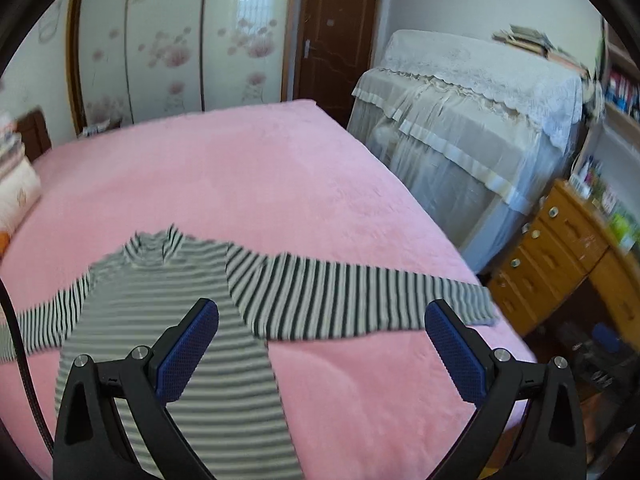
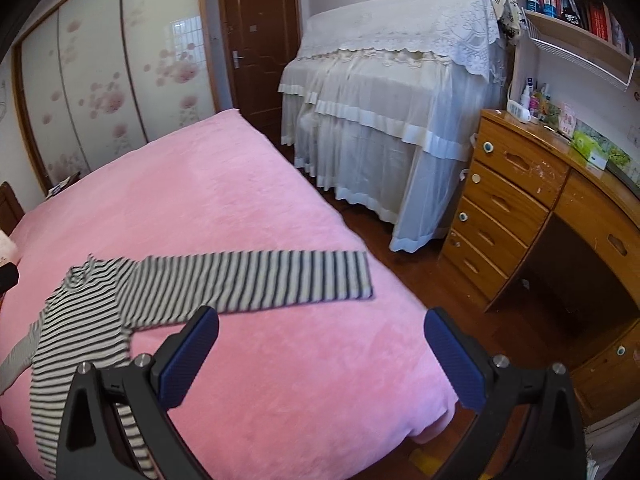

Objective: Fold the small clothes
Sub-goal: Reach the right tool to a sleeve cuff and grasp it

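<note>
Shirt: your striped long-sleeved top point(image 1: 168, 312) lies flat and unfolded on the pink blanket point(image 1: 280, 184), near the bed's closer edge, collar pointing away from you.
Pattern: narrow black and white stripes run across the body and around the sleeves; the high collar is crumpled.
Sleeves: the one on the camera's right point(image 2: 256, 280) stretches straight out toward the bed's side edge, cuff squared off; the other runs off the left of the left wrist view.
Fabric: thin, soft knit, lightly rippled at the shoulder seam.
Bedding: plush, fuzzy pink, smooth, with rounded corners.
Left gripper point(image 1: 322, 346): your jaws stand wide apart, empty, hovering above the shirt's body and armpit.
Right gripper point(image 2: 322, 354): also spread wide and empty, over bare blanket just beside the shirt's side.
Pads: blue, finely dimpled rubber on black arms.
</note>
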`<state>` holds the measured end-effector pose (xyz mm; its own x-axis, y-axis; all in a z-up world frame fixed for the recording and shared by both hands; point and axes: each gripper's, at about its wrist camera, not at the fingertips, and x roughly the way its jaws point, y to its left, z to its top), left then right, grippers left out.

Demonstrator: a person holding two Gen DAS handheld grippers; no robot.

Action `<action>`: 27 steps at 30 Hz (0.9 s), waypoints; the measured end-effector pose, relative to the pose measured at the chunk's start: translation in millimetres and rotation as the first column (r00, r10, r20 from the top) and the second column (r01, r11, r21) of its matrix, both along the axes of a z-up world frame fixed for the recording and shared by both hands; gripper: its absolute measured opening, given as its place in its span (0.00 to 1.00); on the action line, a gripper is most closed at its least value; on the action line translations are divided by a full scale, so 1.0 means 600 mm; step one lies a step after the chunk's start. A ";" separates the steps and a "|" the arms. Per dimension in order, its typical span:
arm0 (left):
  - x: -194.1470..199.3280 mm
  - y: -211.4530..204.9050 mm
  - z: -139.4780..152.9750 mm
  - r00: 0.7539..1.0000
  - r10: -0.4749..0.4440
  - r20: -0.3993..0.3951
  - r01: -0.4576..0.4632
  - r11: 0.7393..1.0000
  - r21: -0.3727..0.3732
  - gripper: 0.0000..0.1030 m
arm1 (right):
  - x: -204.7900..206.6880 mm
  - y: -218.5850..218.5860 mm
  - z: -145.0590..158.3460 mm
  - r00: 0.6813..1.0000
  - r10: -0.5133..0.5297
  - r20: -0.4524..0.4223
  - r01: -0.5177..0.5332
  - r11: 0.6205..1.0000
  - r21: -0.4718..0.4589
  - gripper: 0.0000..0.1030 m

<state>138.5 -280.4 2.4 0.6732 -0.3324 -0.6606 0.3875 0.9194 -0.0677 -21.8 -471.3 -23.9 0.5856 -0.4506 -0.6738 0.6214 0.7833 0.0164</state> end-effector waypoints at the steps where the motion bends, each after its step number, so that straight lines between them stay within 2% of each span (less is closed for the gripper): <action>1: 0.009 -0.018 -0.012 1.000 -0.012 0.010 0.012 0.999 0.036 1.00 | 0.006 -0.010 -0.004 1.000 -0.006 -0.002 0.006 1.000 0.002 1.00; 4: 0.043 -0.073 -0.065 0.999 -0.047 -0.025 0.050 0.986 0.161 0.98 | 0.026 -0.050 -0.024 0.999 -0.035 -0.018 0.036 0.999 0.024 1.00; 5: 0.053 -0.085 -0.085 0.998 -0.045 -0.050 0.053 0.982 0.180 0.92 | 0.033 -0.063 -0.031 0.999 -0.042 -0.021 0.043 0.998 0.036 1.00; 7: 0.067 -0.098 -0.121 0.993 -0.051 -0.102 0.070 0.980 0.188 0.86 | 0.046 -0.088 -0.048 0.998 -0.052 -0.025 0.054 0.997 0.060 0.98; 13: 0.107 -0.135 -0.216 0.981 -0.024 -0.194 0.058 0.983 0.174 0.85 | 0.069 -0.138 -0.086 0.996 -0.074 -0.042 0.079 0.989 0.126 0.91; 20: 0.136 -0.177 -0.278 0.982 -0.009 -0.187 0.045 0.981 0.190 0.85 | 0.085 -0.186 -0.149 0.994 -0.090 -0.066 0.103 0.969 0.224 0.82; 27: 0.161 -0.206 -0.328 0.977 0.011 -0.215 0.035 0.977 0.210 0.85 | 0.096 -0.227 -0.249 0.987 -0.119 -0.109 0.152 0.911 0.382 0.79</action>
<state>235.3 -403.9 -194.1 0.5054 -0.1771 -0.8445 0.3965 0.9169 0.0450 35.6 -607.7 -173.3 0.4730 -0.2147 -0.8545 0.7333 0.6336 0.2468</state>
